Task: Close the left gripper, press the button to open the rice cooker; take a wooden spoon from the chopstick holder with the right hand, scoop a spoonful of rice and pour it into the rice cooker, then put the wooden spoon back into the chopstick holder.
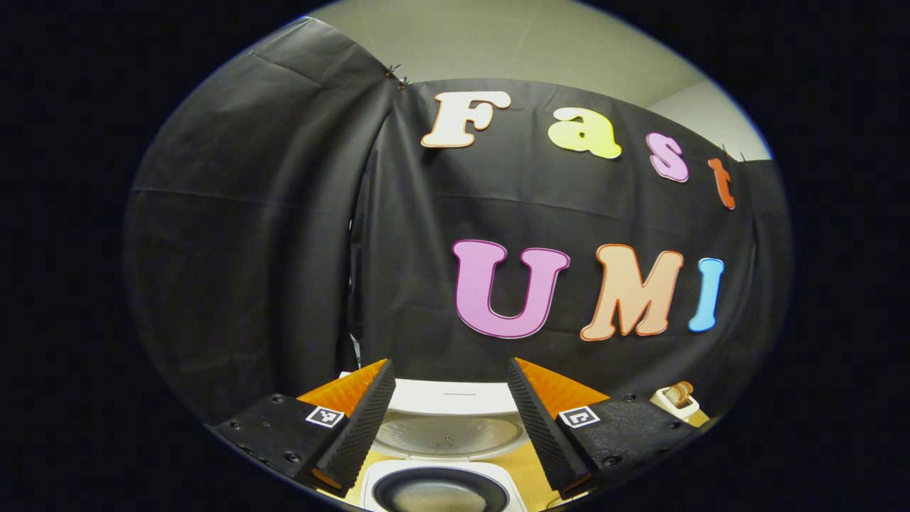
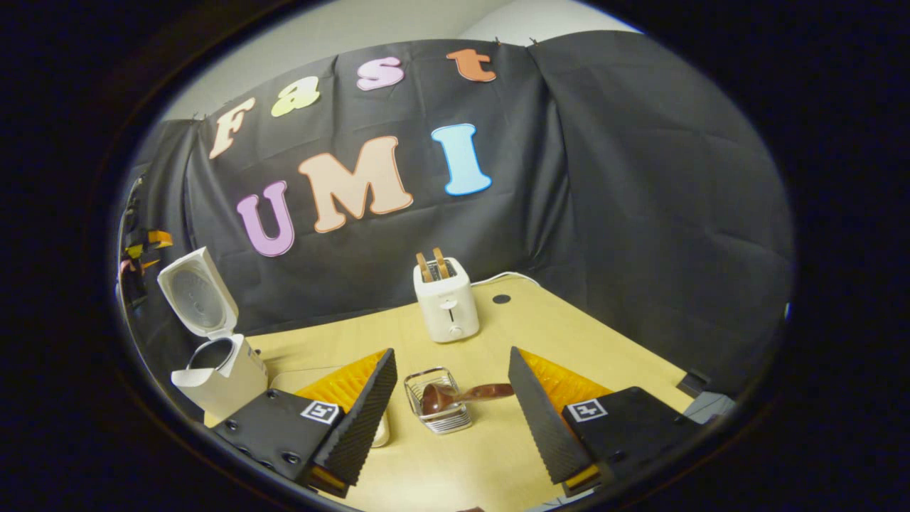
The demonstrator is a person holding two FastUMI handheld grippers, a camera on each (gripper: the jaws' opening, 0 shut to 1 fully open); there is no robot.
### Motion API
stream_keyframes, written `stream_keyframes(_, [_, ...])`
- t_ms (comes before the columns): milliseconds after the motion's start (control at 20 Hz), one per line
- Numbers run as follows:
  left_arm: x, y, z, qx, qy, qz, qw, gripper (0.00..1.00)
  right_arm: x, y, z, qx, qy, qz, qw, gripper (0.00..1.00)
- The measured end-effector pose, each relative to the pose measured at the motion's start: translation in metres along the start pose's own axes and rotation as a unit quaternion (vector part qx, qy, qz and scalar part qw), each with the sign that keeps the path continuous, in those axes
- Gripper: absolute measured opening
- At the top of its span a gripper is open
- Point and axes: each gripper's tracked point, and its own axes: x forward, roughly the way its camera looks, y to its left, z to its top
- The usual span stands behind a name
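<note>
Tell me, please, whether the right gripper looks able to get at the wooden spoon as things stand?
Probably yes. The right gripper is open, and the spoon lies across the wire holder just ahead between its fingers, handle sticking out sideways. Nothing stands between them on the table.

rice cooker (image 2: 213, 355): 1, lid up | toaster (image 2: 446, 304): 1 | bread slices (image 2: 433, 265) in toaster: 2 | wire chopstick holder (image 2: 435, 405): 1 | wooden spoon (image 2: 462, 395): 1 | table (image 2: 569, 341): 1
</note>
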Motion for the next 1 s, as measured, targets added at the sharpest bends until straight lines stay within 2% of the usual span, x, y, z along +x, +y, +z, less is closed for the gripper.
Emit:
stream_keyframes(50, [0.010, 0.002, -0.002, -0.008, 0.008, 0.002, 1.000, 0.93, -0.004, 0.000, -0.002, -0.001, -0.001, -0.005, 1.000, 1.00])
stream_keyframes(100, [0.020, 0.005, -0.005, -0.010, 0.014, 0.006, 1.000, 0.90, -0.009, -0.002, -0.004, -0.002, -0.001, -0.012, 1.000, 1.00])
stream_keyframes(150, [0.025, 0.008, -0.007, -0.002, 0.018, 0.011, 1.000, 0.93, -0.013, -0.002, -0.007, -0.003, -0.001, -0.017, 1.000, 1.00])
stream_keyframes(250, [0.043, 0.013, -0.009, 0.024, 0.022, 0.018, 0.999, 0.90, -0.021, -0.005, -0.013, -0.003, 0.003, -0.026, 1.000, 1.00])
stream_keyframes(300, [0.050, 0.014, -0.009, 0.037, 0.024, 0.019, 0.999, 0.93, -0.023, -0.007, -0.015, -0.001, 0.006, -0.030, 1.000, 1.00])
stream_keyframes(350, [0.055, 0.013, -0.009, 0.052, 0.027, 0.022, 0.998, 0.90, -0.024, -0.008, -0.018, 0.003, 0.009, -0.033, 0.999, 1.00])
stream_keyframes(450, [0.060, 0.010, -0.015, 0.066, 0.036, 0.020, 0.997, 0.93, -0.026, -0.010, -0.019, 0.010, 0.010, -0.038, 0.999, 1.00])
stream_keyframes(500, [0.062, 0.007, -0.018, 0.067, 0.041, 0.018, 0.997, 0.90, -0.026, -0.011, -0.018, 0.011, 0.008, -0.039, 0.999, 1.00])
stream_keyframes(700, [0.066, 0.011, -0.036, 0.061, 0.064, 0.022, 0.996, 0.90, -0.026, -0.012, -0.009, 0.011, 0.001, -0.034, 0.999, 0.98])
stream_keyframes(1000, [0.059, 0.012, -0.035, 0.061, 0.051, 0.028, 0.996, 0.90, -0.017, -0.010, 0.000, 0.001, 0.000, -0.023, 1.000, 0.98])
